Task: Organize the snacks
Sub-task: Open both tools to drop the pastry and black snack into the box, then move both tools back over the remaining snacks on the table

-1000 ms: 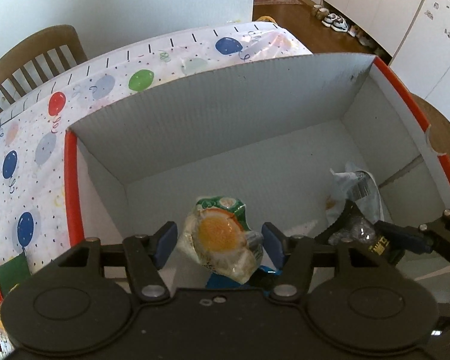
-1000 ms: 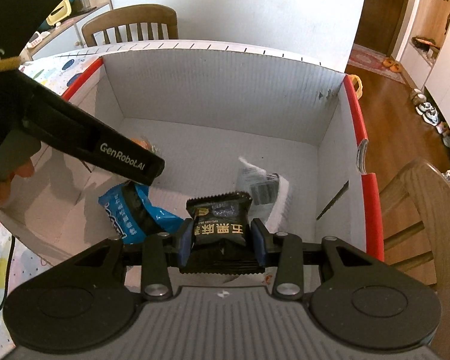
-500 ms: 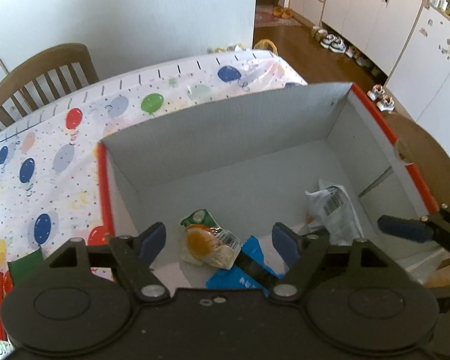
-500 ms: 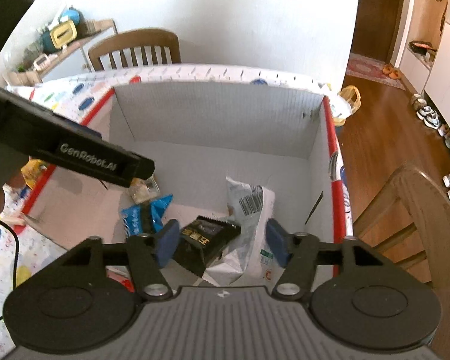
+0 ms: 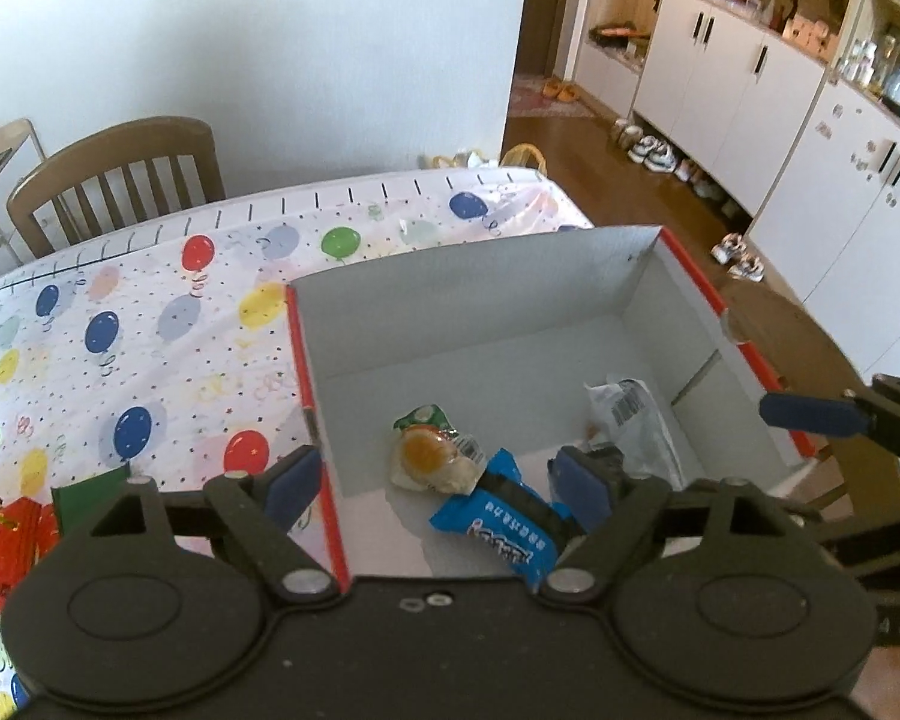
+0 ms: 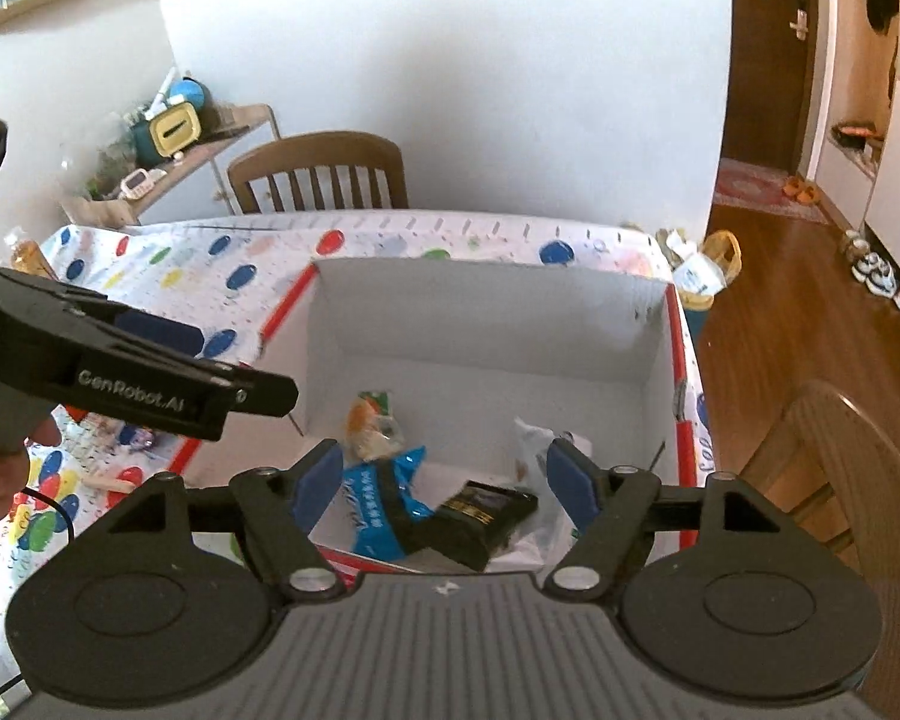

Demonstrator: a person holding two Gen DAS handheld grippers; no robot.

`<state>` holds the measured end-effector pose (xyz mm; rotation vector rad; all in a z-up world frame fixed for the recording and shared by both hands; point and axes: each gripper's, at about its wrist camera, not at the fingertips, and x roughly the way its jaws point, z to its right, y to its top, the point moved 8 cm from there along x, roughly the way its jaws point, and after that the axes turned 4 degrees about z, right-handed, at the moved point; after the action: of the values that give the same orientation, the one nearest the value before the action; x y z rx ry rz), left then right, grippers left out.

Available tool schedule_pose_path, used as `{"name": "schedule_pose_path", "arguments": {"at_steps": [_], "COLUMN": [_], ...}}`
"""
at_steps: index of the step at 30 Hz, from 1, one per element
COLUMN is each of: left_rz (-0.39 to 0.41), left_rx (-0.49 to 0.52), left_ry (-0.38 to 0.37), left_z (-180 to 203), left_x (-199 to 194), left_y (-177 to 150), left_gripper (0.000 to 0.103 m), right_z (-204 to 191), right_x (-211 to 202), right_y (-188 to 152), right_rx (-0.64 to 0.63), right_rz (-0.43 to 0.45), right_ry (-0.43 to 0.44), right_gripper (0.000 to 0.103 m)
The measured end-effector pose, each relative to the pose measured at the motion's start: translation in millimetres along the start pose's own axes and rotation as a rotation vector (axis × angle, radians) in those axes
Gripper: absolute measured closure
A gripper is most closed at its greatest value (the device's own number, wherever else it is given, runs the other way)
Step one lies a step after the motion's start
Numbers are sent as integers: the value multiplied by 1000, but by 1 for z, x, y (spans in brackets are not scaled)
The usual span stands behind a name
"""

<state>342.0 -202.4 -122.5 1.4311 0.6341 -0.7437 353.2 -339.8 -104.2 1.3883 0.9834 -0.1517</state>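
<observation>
A white cardboard box point(image 5: 480, 300) with a red rim stands on the balloon tablecloth; it also shows in the right wrist view point(image 6: 480, 324). Inside lie a clear packet with an orange snack point(image 5: 429, 459), a blue packet point(image 5: 498, 531), a black packet point(image 6: 486, 513) and a white packet point(image 5: 630, 414). My left gripper point(image 5: 438, 489) is open and empty above the box's near left wall. My right gripper point(image 6: 441, 480) is open and empty above the box's near edge.
Red and green snack packs point(image 5: 12, 534) lie on the tablecloth point(image 5: 150, 312) left of the box. Wooden chairs stand behind the table point(image 5: 120, 174) and at its right point(image 6: 840, 480). White cupboards point(image 5: 750, 108) line the far right.
Both grippers have opened and let go: the orange-snack packet and the black packet now lie in the box. Both grippers have risen and drawn back from the box.
</observation>
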Motion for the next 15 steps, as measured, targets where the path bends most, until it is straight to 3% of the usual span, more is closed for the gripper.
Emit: {"name": "schedule_pose_path", "arguments": {"at_steps": [2, 15], "left_rz": [17, 109], "left_rx": [-4, 6], "left_ry": [-4, -50], "left_z": [-5, -63], "left_x": [-10, -69], "left_y": [-3, -27], "left_gripper": [18, 9], "right_z": [-9, -92], "right_x": [-5, -16], "right_y": [3, 11], "right_rx": [-8, 14], "right_rz": [15, 59], "right_ry": [4, 42], "right_gripper": [22, 19]}}
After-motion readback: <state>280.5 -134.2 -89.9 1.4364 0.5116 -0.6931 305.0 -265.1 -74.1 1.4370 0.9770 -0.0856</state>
